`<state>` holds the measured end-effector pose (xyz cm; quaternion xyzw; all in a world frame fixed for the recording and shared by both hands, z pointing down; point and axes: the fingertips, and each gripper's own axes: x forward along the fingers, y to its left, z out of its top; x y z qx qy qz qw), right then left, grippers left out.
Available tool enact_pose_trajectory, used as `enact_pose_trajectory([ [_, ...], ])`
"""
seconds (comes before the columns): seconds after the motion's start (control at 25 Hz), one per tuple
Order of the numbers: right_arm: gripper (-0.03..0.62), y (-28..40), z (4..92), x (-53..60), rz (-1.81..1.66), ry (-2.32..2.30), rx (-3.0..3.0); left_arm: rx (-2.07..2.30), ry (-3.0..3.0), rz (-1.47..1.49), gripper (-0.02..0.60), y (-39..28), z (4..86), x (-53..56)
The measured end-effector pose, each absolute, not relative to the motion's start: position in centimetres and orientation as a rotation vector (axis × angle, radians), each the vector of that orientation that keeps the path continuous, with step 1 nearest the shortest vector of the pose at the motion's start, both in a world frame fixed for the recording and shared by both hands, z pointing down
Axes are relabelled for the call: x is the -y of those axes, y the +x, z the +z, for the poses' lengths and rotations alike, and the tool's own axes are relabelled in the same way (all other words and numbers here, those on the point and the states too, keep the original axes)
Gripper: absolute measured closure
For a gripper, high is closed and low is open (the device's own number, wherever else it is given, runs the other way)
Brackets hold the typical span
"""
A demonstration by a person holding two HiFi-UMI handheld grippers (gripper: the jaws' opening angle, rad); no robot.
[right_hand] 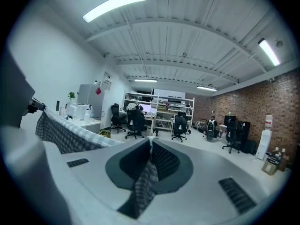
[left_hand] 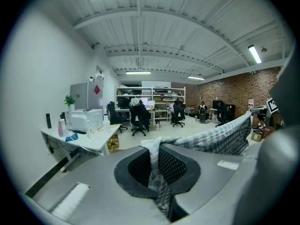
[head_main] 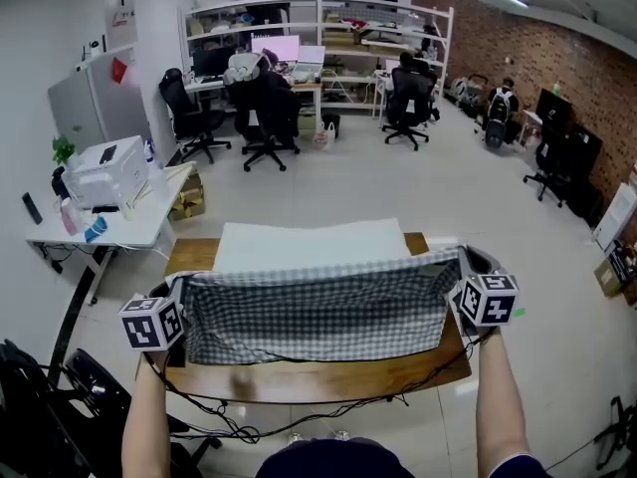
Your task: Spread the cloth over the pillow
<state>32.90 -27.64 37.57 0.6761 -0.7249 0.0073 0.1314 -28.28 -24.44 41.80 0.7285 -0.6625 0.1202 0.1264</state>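
Grey-and-white checked cloth [head_main: 318, 312] held taut, flat white pillow [head_main: 311, 244] not yet covered.
The left gripper [left_hand: 154, 165] and right gripper [right_hand: 150, 161] each clamp a corner above the brown wooden bench [head_main: 299, 381]; lowering remains.

The cloth [head_main: 318, 312] is soft checked woven fabric; the pillow [head_main: 309, 244] looks matt white; the tabletop [head_main: 328, 378] is glossy wood.

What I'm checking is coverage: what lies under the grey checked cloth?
The flat white pillow shows only beyond the grey checked cloth, on the brown wooden table; whatever lies beneath the cloth is covered.
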Motion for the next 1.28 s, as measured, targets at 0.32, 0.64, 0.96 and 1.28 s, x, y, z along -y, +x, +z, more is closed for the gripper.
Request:
enact_pose_trajectory([
  [0.32, 0.562, 33.5, 39.9, 31.9, 0.058, 1.95, 2.107, 1.904, 2.065, 0.278, 0.566, -27.9, 43.2, 28.9],
  [0.64, 0.562, 32.5, 40.9, 37.6, 0.096, 1.859, 2.116, 1.985, 2.017, 0.307, 0.566, -28.6, 43.5, 34.2],
  [0.96, 0.562, 32.2, 42.8, 43.7, 0.123, 1.837, 2.064, 1.913, 1.976, 0.354, 0.566, -28.9, 46.0, 41.6],
  [1.28, 0.562, 31.7, 45.7, 49.1, 0.176, 1.833, 1.988, 1.838, 1.944, 0.479, 0.565, -29.4, 49.5, 47.6],
])
